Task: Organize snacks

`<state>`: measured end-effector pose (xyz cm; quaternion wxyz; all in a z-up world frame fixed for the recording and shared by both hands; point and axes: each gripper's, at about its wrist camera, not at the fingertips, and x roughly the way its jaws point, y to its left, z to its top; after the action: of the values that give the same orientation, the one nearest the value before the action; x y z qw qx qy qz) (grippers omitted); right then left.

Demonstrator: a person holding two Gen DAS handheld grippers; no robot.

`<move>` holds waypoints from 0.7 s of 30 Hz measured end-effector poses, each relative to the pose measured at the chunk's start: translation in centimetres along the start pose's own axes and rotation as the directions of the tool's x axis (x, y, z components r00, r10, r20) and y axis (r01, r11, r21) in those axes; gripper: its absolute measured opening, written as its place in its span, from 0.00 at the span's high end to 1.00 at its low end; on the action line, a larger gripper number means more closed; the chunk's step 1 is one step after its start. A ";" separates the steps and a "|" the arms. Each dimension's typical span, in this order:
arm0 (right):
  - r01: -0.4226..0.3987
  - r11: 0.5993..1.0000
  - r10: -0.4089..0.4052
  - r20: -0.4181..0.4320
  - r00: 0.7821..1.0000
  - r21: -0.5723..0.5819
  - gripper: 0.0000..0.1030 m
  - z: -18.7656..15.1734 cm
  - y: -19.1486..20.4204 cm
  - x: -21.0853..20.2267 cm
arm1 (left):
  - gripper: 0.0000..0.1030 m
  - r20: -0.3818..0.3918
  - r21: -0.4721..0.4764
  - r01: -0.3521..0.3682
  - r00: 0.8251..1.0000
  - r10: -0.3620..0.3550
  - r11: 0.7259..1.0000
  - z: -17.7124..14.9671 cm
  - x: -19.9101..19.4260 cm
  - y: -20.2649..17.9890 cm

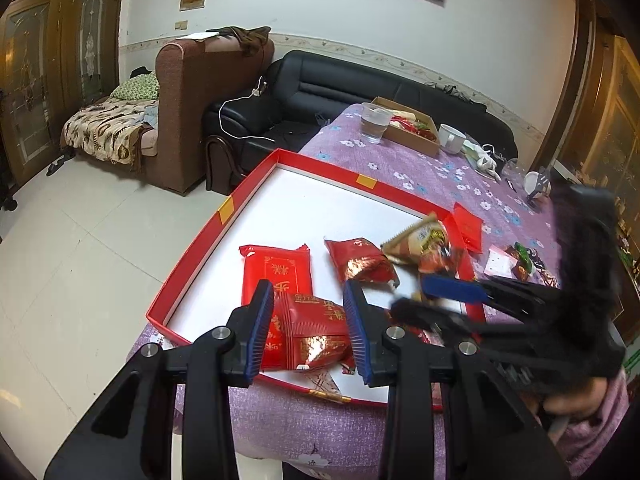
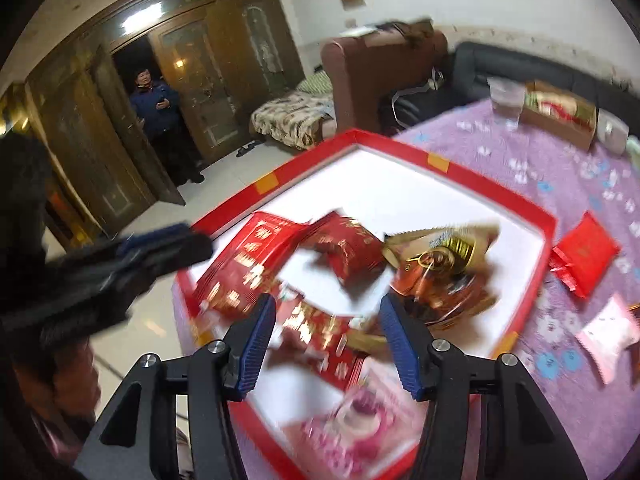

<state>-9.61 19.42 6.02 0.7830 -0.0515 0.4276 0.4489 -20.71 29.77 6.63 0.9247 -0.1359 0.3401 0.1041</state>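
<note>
Left gripper (image 1: 308, 328) parted around a red snack packet (image 1: 316, 334) inside the red tray (image 1: 192, 276).
Right gripper (image 2: 328, 340) gapes above the tray's packets, gripping nothing.

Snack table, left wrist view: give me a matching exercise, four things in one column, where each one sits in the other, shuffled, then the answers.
Things:
1. flat red packet
2. red envelope
3. glass of water
4. white cup

Places:
A. left of the cardboard box
B. inside the red tray
C. right of the cardboard box
D. on the cloth beside the tray

Pairs: 1-B, 2-D, 3-A, 4-C
</note>
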 end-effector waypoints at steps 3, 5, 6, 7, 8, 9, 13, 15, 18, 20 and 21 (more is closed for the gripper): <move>-0.052 0.996 0.050 0.038 0.998 0.074 0.45 0.3 -1.7 -0.5 | 0.67 0.002 0.011 -0.001 1.000 0.001 1.000 0.0 -0.3 -0.1; -0.085 0.992 0.077 0.087 0.993 0.090 0.45 0.1 -2.6 -2.3 | 0.67 0.003 0.018 -0.001 1.000 0.001 1.000 0.1 -0.3 -0.4; -0.079 0.993 0.070 0.109 0.992 0.087 0.45 0.0 -3.1 -3.1 | 0.67 0.003 0.021 0.001 1.000 -0.001 1.000 0.2 -0.3 -0.5; -0.074 0.993 0.061 0.139 0.988 0.088 0.45 -0.3 -3.9 -4.6 | 0.67 0.003 0.025 0.004 1.000 -0.004 1.000 0.2 -0.3 -0.7; -0.072 0.992 0.055 0.160 0.985 0.100 0.45 -0.6 -4.7 -5.7 | 0.67 0.002 0.031 0.007 1.000 -0.007 0.999 0.3 -0.3 -1.0; -0.067 0.991 0.045 0.179 0.983 0.115 0.45 -1.0 -5.6 -6.8 | 0.67 -0.002 0.041 0.012 1.000 -0.012 0.999 0.3 -0.2 -1.5; 0.042 0.975 -0.096 0.243 0.965 0.219 0.44 -3.1 -11.0 -12.1 | 0.67 -0.022 0.080 0.032 0.999 -0.030 0.996 0.1 0.4 -3.4; 0.124 0.953 -0.194 0.242 0.951 0.275 0.44 -4.5 -14.0 -14.3 | 0.67 -0.030 0.101 0.043 0.999 -0.040 0.994 0.0 0.5 -4.4; 0.256 0.898 -0.344 0.207 0.916 0.357 0.44 -6.4 -18.3 -16.6 | 0.67 -0.041 0.134 0.052 0.998 -0.047 0.990 -0.1 0.6 -5.9; 0.341 0.854 -0.429 0.160 0.889 0.393 0.44 -7.5 -20.6 -17.4 | 0.67 -0.047 0.149 0.059 0.998 -0.052 0.987 -0.2 0.6 -6.8; 0.379 0.827 -0.464 0.124 0.877 0.415 0.44 -8.0 -22.1 -17.6 | 0.67 -0.052 0.161 0.063 0.997 -0.055 0.985 -0.2 0.7 -7.4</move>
<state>-2.11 -8.96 6.89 0.9001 0.0567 0.3948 0.1756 -18.18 22.78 7.42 0.9271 -0.0724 0.3650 0.0453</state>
